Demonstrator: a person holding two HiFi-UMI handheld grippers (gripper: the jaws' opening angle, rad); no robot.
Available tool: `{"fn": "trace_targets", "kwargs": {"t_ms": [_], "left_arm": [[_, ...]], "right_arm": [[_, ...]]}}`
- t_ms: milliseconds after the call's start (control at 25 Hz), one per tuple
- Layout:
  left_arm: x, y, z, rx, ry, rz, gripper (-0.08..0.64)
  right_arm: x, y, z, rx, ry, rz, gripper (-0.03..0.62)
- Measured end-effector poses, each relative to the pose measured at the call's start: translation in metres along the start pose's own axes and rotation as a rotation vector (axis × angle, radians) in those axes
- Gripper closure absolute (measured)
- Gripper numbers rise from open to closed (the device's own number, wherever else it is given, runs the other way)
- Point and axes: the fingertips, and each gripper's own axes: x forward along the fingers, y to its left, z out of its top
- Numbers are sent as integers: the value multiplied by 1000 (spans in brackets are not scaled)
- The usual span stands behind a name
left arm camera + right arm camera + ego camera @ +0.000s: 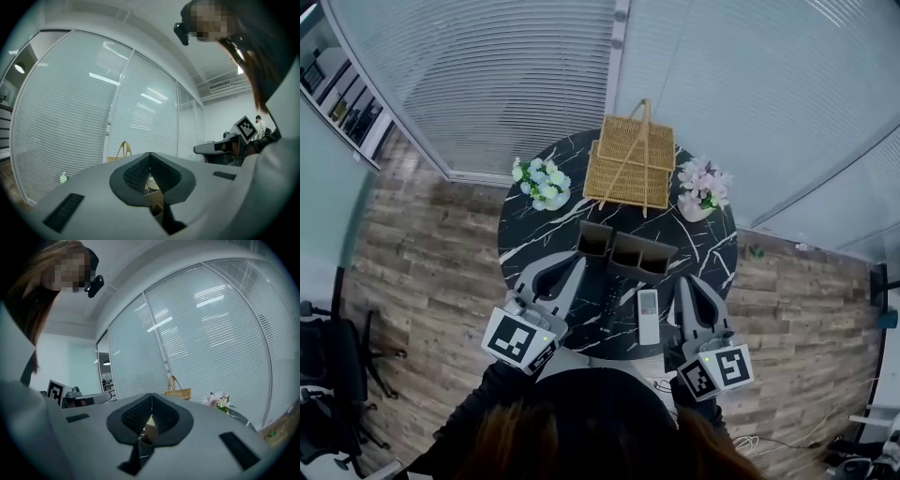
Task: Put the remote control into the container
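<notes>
White plastic, the remote control [648, 315] lies low centre on the black marble bench [534, 239], beside a black remote [609, 309] and just below the brown container [628, 251]. It looks light, stiff and smooth, likely slippery, so pinching across its narrow sides near mid-length seems best. The left gripper [577, 267] and right gripper [682, 283] flank them, fingers pressed together, holding nothing.
</notes>
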Motion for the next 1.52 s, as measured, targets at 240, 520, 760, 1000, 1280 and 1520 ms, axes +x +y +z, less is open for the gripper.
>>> {"fn": "trace_targets", "kwargs": {"t_ms": [240,520,760,1000,1280,1520], "left_arm": [[11,9,-2,7,5,-63,551],[10,27,-8,1,16,-94,551],[5,36,-7,12,24,-110,551],[2,39,-16,12,49,-110,551],[-1,35,-17,-1,45,-115,551],[-3,28,-17,-6,50,-126,551]], "right_arm": [[10,1,-2,-4,12,-45,575],[15,-11,-26,-52,84,-128,575],[21,-45,-101,-28,259,-225,575],[14,-72,-191,26,447,-286,575],[-2,-85,-275,73,654,-314,574],[-1,-90,-316,66,803,-330,382]]}}
